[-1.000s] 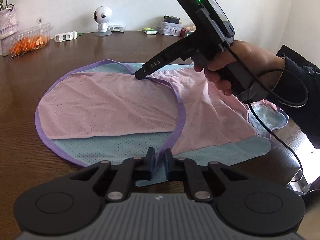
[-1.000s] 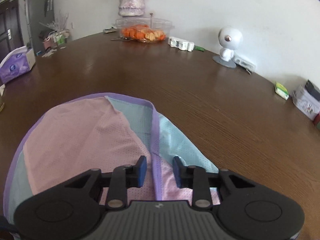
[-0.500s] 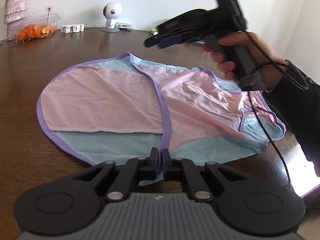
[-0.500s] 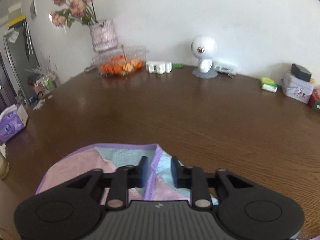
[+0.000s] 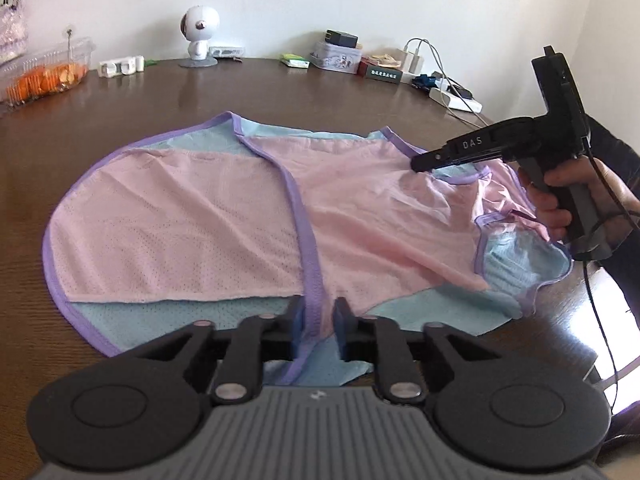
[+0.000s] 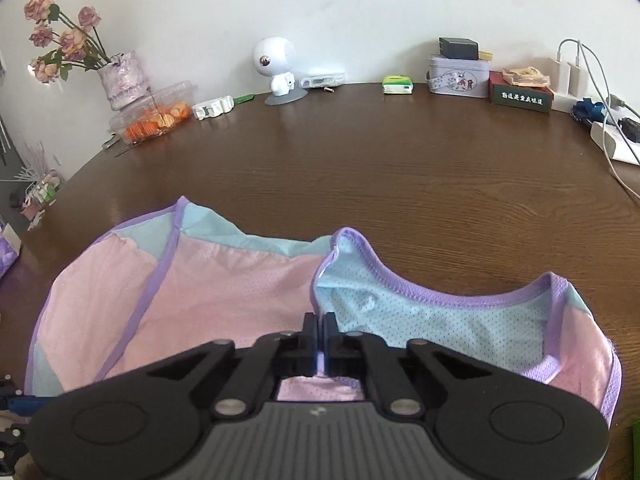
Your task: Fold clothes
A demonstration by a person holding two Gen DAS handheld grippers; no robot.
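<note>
A pink and light-blue mesh garment (image 5: 224, 228) with purple trim lies spread on the brown wooden table (image 5: 320, 92). My left gripper (image 5: 319, 312) is open at the garment's near edge, its jaws either side of the purple seam. My right gripper (image 6: 319, 326) is shut on the garment's purple-trimmed edge near the armhole (image 6: 440, 320); in the left wrist view it shows at the right side of the garment (image 5: 418, 164), held by a hand. The garment (image 6: 224, 292) fills the lower half of the right wrist view.
Along the far table edge stand a white robot figure (image 5: 198, 34), a clear box of oranges (image 5: 48, 74), a tin (image 5: 336, 56), a dark box (image 5: 384, 74) and a power strip with cables (image 5: 452, 98). A flower vase (image 6: 120, 80) stands at far left.
My left gripper has opened and let go of the seam. My right gripper has moved right and down to the garment's right side and has shut on its edge.
</note>
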